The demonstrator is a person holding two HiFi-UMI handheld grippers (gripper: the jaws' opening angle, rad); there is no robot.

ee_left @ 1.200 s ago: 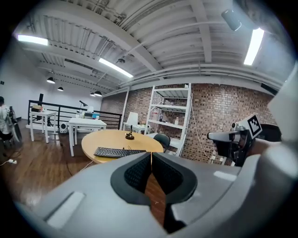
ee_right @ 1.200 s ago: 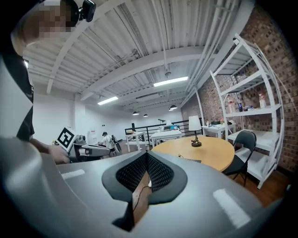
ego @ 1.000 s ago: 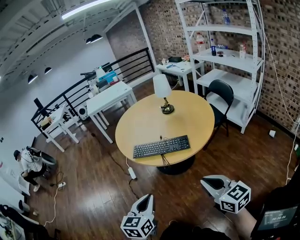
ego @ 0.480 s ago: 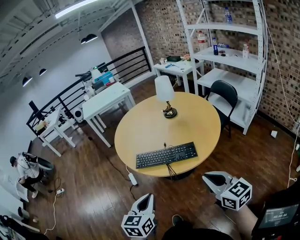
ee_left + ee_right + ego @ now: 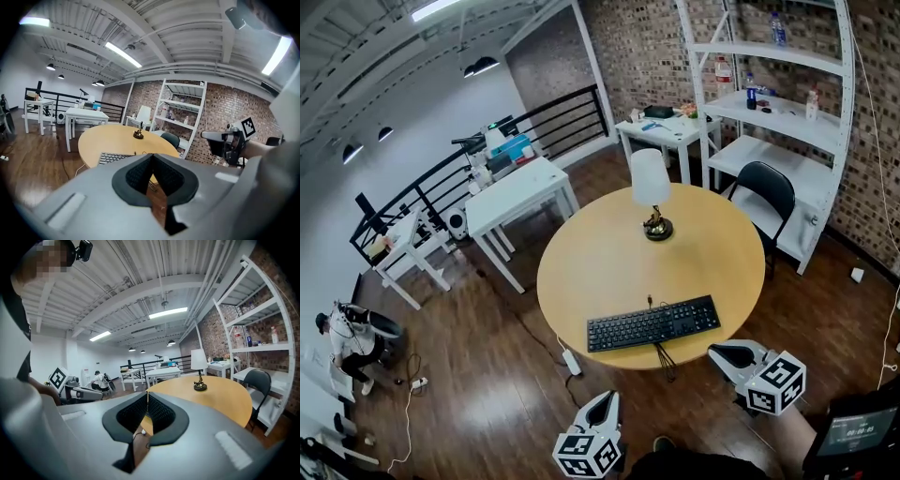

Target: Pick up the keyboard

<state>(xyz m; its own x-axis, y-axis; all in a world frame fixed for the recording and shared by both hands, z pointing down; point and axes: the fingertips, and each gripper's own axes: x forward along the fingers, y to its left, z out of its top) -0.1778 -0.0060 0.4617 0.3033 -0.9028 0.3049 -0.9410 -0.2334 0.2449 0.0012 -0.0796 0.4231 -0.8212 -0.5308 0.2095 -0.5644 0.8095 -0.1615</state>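
Approach step, I'd say; my left gripper [image 5: 603,403] and right gripper [image 5: 719,355] clenched, empty; flat black plastic keyboard [image 5: 653,323] untouched on round wooden table [image 5: 600,262]; next: open jaws, reach it.

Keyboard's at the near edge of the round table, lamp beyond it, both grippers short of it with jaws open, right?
Not open: the left gripper and right gripper have jaws shut and empty, as each gripper view shows. The rest stands.

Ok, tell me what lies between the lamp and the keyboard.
In the head view, only bare tabletop separates lamp and keyboard, save a cable at the keyboard's far edge.
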